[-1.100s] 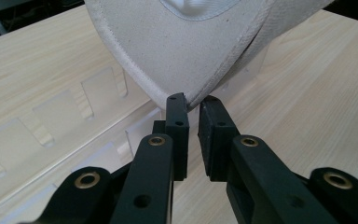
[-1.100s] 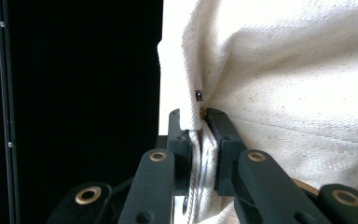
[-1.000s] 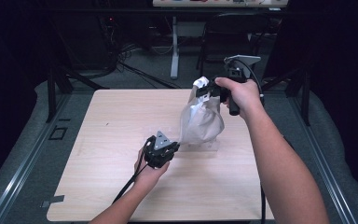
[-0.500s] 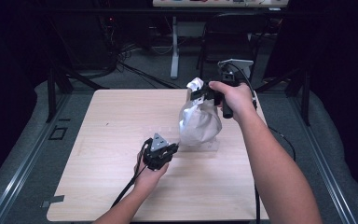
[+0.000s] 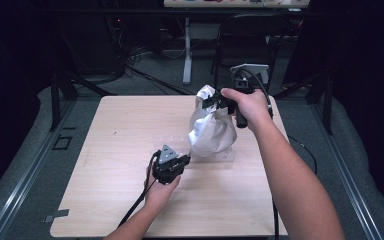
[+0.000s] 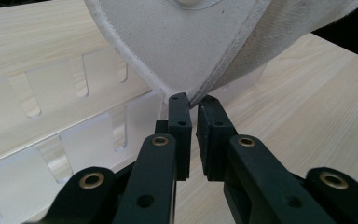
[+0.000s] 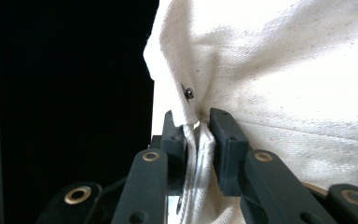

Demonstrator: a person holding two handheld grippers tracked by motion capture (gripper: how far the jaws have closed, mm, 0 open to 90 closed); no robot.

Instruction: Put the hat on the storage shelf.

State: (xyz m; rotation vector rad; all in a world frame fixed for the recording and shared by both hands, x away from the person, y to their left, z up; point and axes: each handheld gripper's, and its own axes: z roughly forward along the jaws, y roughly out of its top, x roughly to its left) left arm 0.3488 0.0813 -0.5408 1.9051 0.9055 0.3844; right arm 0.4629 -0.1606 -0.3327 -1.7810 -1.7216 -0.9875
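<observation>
One cloth bag (image 5: pixel 211 131), one clear slotted rack (image 6: pixel 51 126). Left gripper (image 6: pixel 194 101) pinching bag's bottom corner; right gripper (image 7: pixel 196 122), jaws just easing apart, on its top hem.

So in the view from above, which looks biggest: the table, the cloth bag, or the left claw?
Largest to smallest in the high view:
1. table
2. cloth bag
3. left claw, though it sits nearer the camera than the bag, so it looks a bit bigger than it really is.

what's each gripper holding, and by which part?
Left gripper pinches the white cloth bag by its bottom corner; right gripper, jaws just opening, has its top edge between them.
</observation>
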